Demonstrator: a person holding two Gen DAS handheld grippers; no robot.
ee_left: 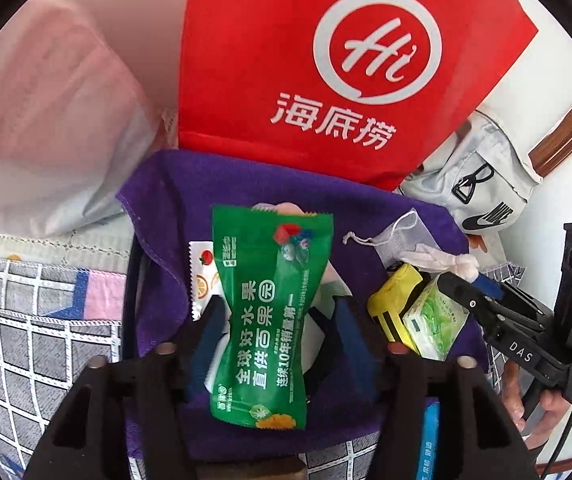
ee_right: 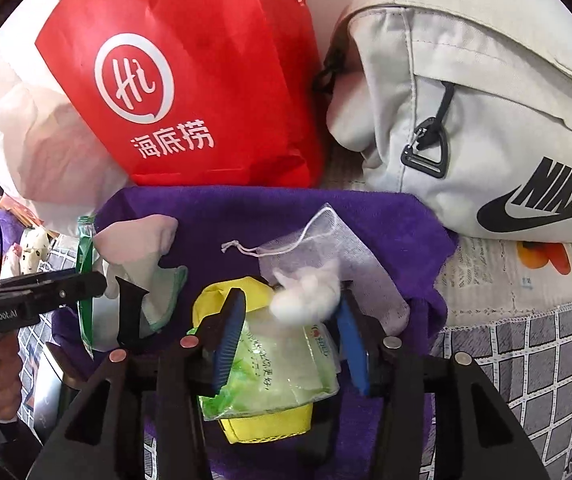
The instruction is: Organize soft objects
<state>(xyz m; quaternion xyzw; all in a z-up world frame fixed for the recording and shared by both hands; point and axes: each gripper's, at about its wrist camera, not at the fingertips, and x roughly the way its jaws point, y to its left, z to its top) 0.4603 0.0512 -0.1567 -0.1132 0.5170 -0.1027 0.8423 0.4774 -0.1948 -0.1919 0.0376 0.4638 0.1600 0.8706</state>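
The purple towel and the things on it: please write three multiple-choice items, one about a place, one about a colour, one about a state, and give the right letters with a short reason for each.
1. Where does the green snack packet lie?
A. on the purple towel
B. inside the red paper bag
C. on top of the white Nike bag

2. What colour is the pouch under the tissue pack?
A. blue
B. yellow
C. orange

3. How is the left gripper in relation to the green packet?
A. shut tight on it
B. far off to one side
C. open, one finger on each side

Answers:
1 A, the towel shows all around the packet.
2 B, yellow fabric shows above and below the tissue pack.
3 C, gaps show between the packet and both fingers.
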